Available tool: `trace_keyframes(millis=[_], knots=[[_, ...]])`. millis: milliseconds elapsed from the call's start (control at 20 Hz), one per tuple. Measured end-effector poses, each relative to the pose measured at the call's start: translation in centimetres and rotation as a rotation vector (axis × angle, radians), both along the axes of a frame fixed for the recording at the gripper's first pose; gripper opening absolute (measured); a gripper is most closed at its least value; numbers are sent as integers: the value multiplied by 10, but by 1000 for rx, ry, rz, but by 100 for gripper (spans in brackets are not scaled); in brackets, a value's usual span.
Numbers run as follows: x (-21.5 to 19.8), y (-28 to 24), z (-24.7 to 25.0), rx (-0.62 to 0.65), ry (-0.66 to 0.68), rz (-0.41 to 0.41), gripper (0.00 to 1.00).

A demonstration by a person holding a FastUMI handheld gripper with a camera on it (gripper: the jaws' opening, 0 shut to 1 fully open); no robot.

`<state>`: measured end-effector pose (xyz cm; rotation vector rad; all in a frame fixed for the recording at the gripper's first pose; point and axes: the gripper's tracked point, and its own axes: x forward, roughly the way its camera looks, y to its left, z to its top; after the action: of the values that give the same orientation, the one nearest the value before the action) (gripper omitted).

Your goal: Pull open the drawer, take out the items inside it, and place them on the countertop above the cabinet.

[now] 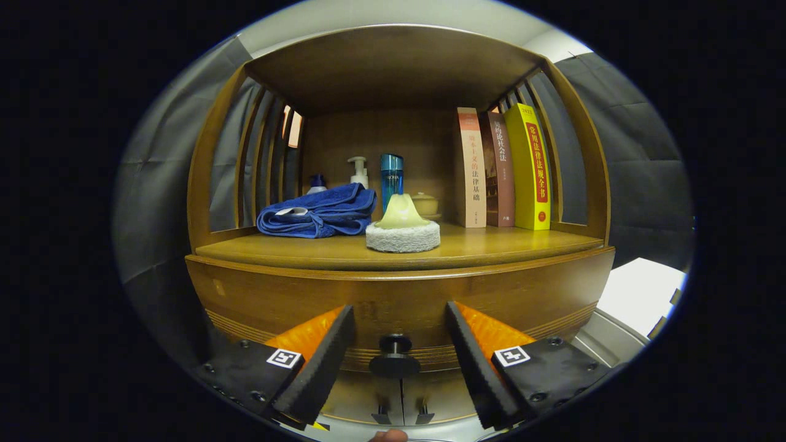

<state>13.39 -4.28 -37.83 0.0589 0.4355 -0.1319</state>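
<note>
A wooden cabinet faces me, its drawer front (399,301) shut under the countertop (503,248). A small dark round knob (395,356) juts from the drawer front. My gripper (399,319) is open, with the knob between its two fingers (325,356), a gap on each side. The inside of the drawer is hidden. On the countertop, just beyond the fingers, stands a round white scrub pad with a pale yellow-green handle (403,226).
A folded blue towel (319,215) lies on the countertop's left. Behind it stand a pump bottle (358,172), a blue bottle (392,178) and a small lidded pot (425,204). Three upright books (500,172) fill the right. A shelf roof and slatted sides enclose the countertop.
</note>
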Motion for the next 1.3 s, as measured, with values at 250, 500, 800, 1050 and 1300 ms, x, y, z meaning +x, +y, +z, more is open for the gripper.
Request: trace_keyframes(millis=[250, 500, 800, 1050, 1300], knots=[[2, 0, -3, 16, 1, -5, 99], [0, 11, 8, 18, -22, 33, 99], [-35, 23, 88, -35, -115, 20, 99], [-68, 36, 129, -81, -101, 37, 98], [-101, 44, 171, -77, -141, 37, 98]])
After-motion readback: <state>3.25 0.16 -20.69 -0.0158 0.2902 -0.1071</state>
